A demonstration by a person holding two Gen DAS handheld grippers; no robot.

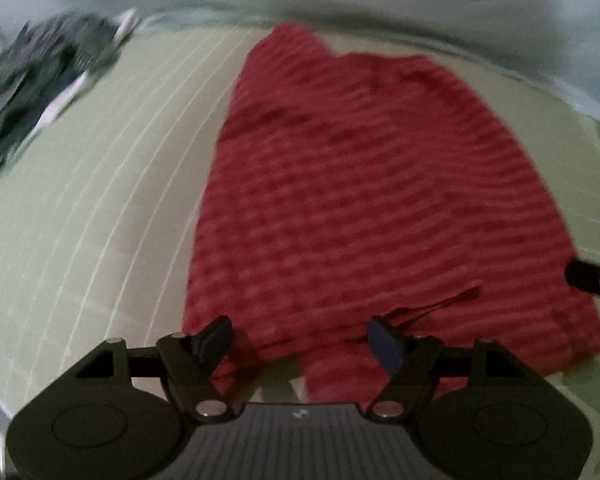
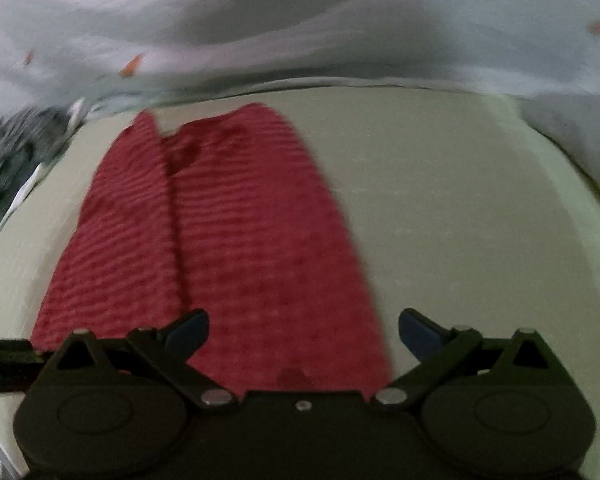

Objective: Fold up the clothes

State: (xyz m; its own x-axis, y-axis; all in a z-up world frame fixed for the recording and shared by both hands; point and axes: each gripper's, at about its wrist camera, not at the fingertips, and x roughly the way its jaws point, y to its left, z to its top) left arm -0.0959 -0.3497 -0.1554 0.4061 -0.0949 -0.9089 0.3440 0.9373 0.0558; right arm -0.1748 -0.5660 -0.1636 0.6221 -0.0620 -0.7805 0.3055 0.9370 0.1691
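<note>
A red striped garment [image 1: 360, 184] lies flat on the pale green mat [image 1: 100, 200], stretching away from me, with a lengthwise fold seam. It also shows in the right wrist view [image 2: 228, 240]. My left gripper [image 1: 300, 340] is open and empty over the garment's near edge. My right gripper [image 2: 304, 332] is open and empty over the garment's near right edge; its right finger is over bare mat [image 2: 460, 220]. A black part of the right gripper [image 1: 592, 280] shows at the right edge of the left wrist view.
A dark patterned pile of clothes [image 1: 40, 76] lies at the mat's far left, also seen in the right wrist view [image 2: 16, 152]. A grey-white sheet [image 2: 340, 32] lies beyond the mat's far edge.
</note>
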